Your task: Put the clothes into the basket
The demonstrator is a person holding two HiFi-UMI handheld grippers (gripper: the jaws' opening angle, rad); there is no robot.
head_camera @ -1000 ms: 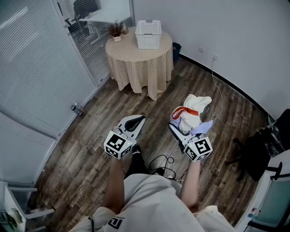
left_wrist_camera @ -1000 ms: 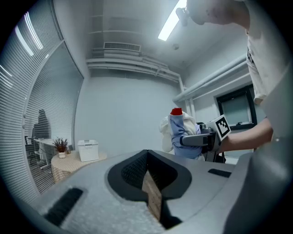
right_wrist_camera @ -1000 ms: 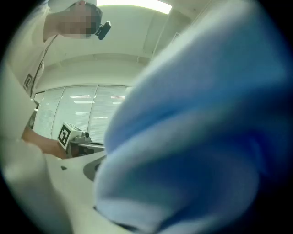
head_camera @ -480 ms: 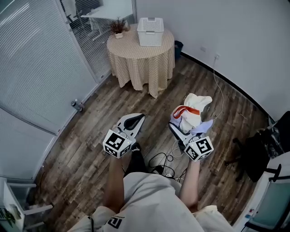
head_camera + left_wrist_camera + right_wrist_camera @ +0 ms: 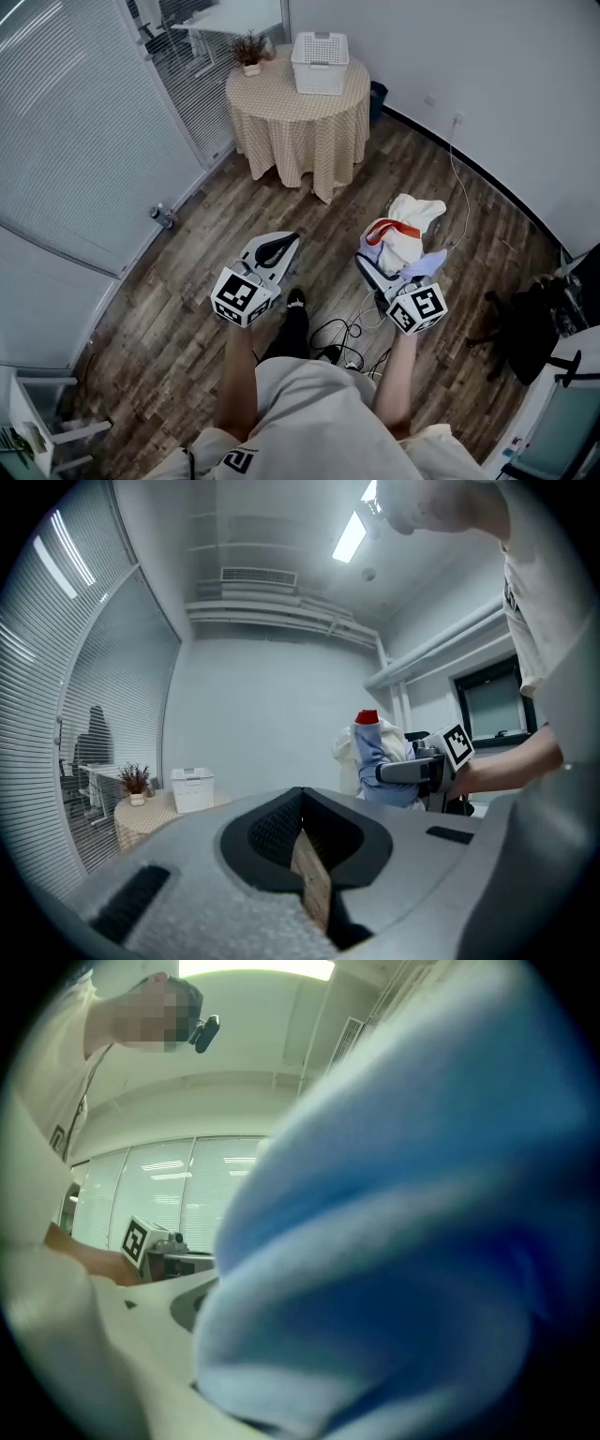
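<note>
My right gripper (image 5: 379, 272) is shut on a bundle of clothes (image 5: 404, 236), white, orange and light blue, held at waist height above the wooden floor. Blue cloth (image 5: 403, 1241) fills the right gripper view and hides the jaws. My left gripper (image 5: 273, 251) is level beside it, shut with nothing in it; its tips meet in the left gripper view (image 5: 302, 803). That view also shows the clothes (image 5: 377, 754) at the right. The white basket (image 5: 320, 63) stands ahead on a round table (image 5: 298, 122) with a checked cloth, well apart from both grippers, and the basket (image 5: 192, 789) appears small at the left.
A potted plant (image 5: 249, 47) stands beside the basket. Black cables (image 5: 333, 337) lie on the floor by the person's feet. A glass partition with blinds (image 5: 84, 141) runs along the left. A black chair (image 5: 539, 323) stands at the right, a dark bin (image 5: 378, 94) behind the table.
Both grippers have moved a little towards the table together with the person. The right gripper still holds the clothes and the left stays shut.
</note>
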